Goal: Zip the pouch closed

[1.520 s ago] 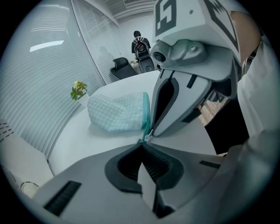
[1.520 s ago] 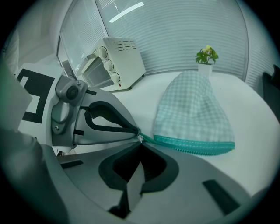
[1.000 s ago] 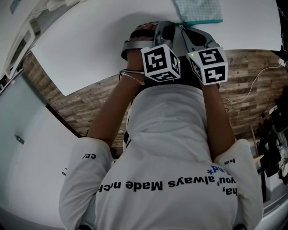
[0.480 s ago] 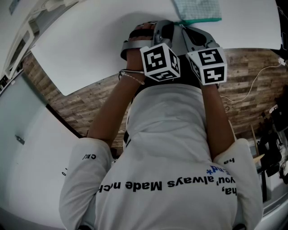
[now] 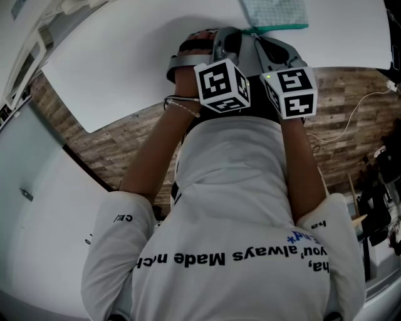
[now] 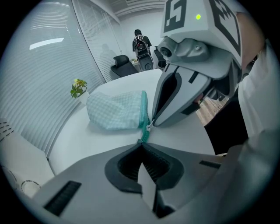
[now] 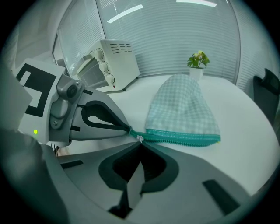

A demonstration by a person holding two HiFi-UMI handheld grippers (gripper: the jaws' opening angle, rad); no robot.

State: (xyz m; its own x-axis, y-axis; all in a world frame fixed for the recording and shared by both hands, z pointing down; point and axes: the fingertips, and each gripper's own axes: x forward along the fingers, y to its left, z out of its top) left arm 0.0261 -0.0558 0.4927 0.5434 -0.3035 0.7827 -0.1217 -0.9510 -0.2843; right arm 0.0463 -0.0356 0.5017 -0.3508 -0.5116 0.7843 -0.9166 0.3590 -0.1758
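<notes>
The pale green checked pouch (image 7: 183, 107) lies on the white table (image 5: 125, 56), and its teal zipper (image 7: 186, 138) runs along the near edge. My left gripper (image 6: 141, 143) is shut on the teal tape end of the zipper. The right gripper view shows that left gripper (image 7: 128, 130) pinching it from the left. My right gripper (image 7: 140, 142) is shut on the small silver zipper pull (image 7: 139, 138), which sits at the zipper's near end beside the left jaws. In the head view both grippers (image 5: 241, 34) (image 5: 260, 37) meet at the pouch's (image 5: 276, 12) edge.
A white toaster oven (image 7: 111, 61) and a small potted plant (image 7: 197, 61) stand at the back of the table. An office chair (image 6: 122, 65) and a person (image 6: 140, 41) are beyond it. A cable (image 5: 351, 125) lies on the wooden floor.
</notes>
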